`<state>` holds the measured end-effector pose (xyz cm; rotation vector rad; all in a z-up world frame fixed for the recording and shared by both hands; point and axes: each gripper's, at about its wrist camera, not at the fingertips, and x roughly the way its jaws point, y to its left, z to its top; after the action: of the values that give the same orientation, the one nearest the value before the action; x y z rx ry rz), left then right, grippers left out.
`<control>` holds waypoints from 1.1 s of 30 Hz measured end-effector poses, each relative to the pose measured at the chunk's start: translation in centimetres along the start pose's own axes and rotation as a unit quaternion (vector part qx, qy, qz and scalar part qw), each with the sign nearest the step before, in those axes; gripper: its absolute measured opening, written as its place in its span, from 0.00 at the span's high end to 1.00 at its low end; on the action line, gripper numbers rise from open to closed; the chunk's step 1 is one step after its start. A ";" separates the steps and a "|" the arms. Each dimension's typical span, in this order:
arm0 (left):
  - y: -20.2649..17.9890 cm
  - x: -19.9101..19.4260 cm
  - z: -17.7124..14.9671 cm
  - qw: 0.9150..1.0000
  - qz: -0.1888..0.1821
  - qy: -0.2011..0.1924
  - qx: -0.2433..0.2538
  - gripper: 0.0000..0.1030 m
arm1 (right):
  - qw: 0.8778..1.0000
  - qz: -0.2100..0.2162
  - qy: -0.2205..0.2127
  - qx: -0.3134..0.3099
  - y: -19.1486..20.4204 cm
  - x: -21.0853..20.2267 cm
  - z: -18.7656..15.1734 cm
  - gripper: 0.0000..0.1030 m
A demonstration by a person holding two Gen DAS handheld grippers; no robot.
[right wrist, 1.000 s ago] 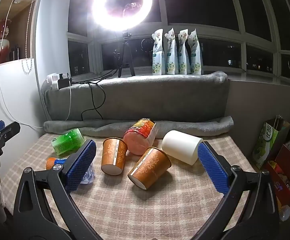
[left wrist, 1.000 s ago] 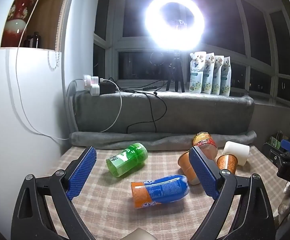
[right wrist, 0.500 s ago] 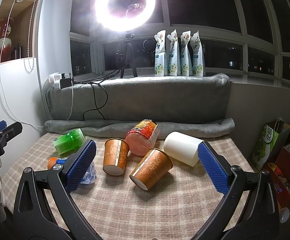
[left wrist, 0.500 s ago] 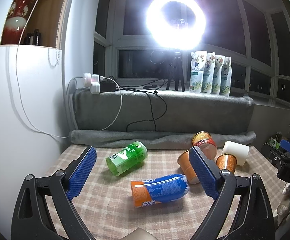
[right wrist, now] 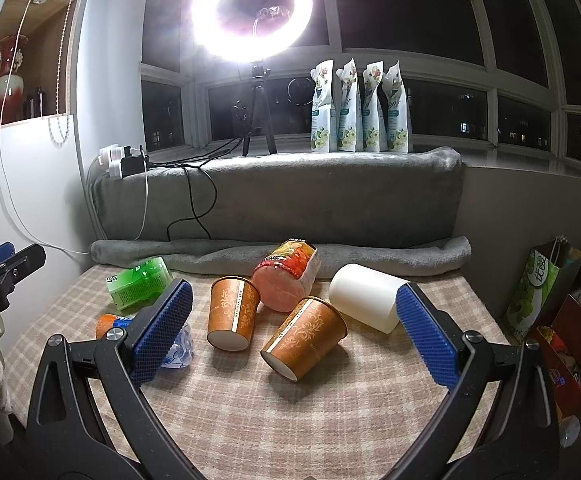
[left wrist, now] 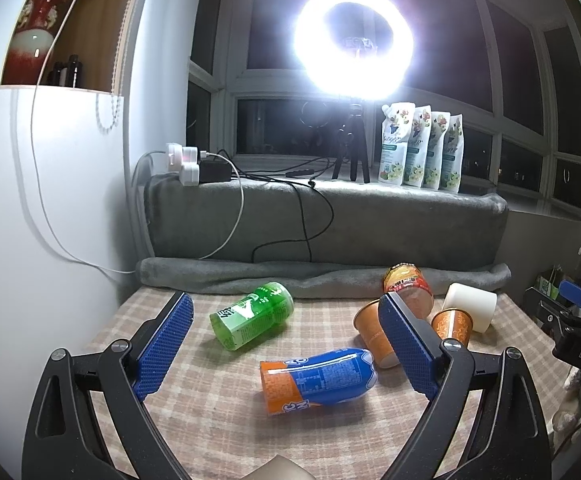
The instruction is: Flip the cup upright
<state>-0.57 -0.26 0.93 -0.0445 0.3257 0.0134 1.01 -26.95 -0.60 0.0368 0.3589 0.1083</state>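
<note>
Right gripper spread wide, empty; left gripper likewise. You face 2 tipped orange paper cups; nearer cup likely light, crushable: pinch mid-wall gently.

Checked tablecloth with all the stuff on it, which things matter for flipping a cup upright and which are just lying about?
For the job:
- two orange patterned paper cups on their sides
- white cup on its side
- red noodle cup, tipped
- open right gripper
- open left gripper

Lying about:
- green bottle
- blue and orange bottle
- four pouches on the sill
- ring light
</note>
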 end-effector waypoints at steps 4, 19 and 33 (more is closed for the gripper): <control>0.1 0.0 0.0 1.000 0.000 0.000 -0.001 0.09 | 1.000 0.000 0.000 0.000 0.0 0.0 0.0 0.00; 0.1 0.1 -0.1 1.000 -0.002 0.002 -0.002 0.09 | 1.000 0.000 0.000 -0.001 0.1 0.1 -0.1 0.00; 0.1 0.1 -0.2 1.000 -0.001 0.002 -0.002 0.09 | 1.000 0.000 0.000 -0.001 0.1 0.2 -0.1 0.00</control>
<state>-0.54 -0.19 0.74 -0.0491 0.3305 0.0110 1.17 -26.87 -0.77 0.0355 0.3597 0.1091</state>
